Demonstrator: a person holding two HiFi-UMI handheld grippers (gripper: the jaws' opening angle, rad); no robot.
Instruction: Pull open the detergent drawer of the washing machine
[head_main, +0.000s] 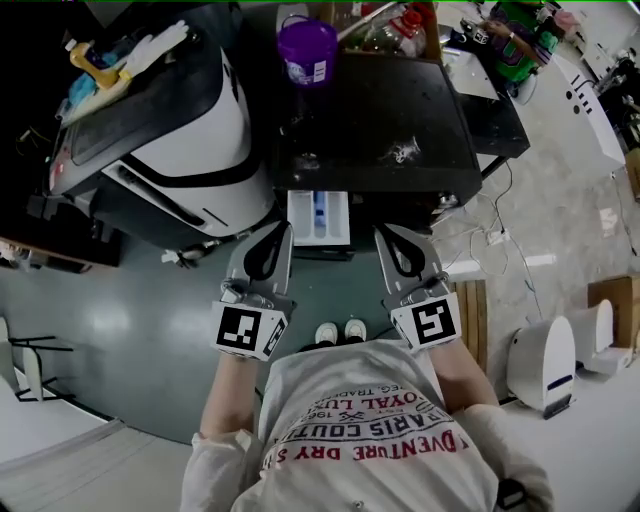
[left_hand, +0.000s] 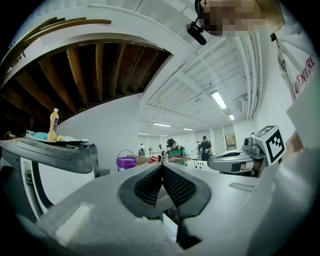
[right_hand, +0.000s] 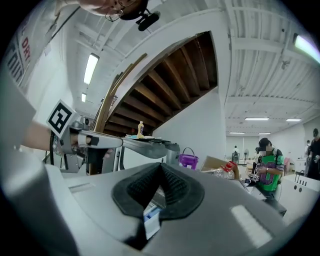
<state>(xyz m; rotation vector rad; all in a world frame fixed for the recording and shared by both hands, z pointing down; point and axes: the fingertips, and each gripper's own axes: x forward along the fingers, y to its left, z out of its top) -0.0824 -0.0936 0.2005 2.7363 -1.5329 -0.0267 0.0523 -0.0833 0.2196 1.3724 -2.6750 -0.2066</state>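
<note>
Two grippers, head view: left gripper (head_main: 282, 236) and right gripper (head_main: 385, 238) are up side by side in front of the washing machine (head_main: 400, 110), touching nothing.
Detergent drawer: the detergent drawer (head_main: 318, 215) is pulled out of the machine's front, just past the tips and between them.
Purple bucket: the purple bucket (head_main: 307, 50) sits on the machine's top, far edge.
Left gripper view: fingers (left_hand: 177, 186) pressed together, nothing pinched.
Right gripper view: fingers (right_hand: 175, 187) pressed together too, empty; a white-and-blue bit of the drawer peeks through the gap under them.
</note>
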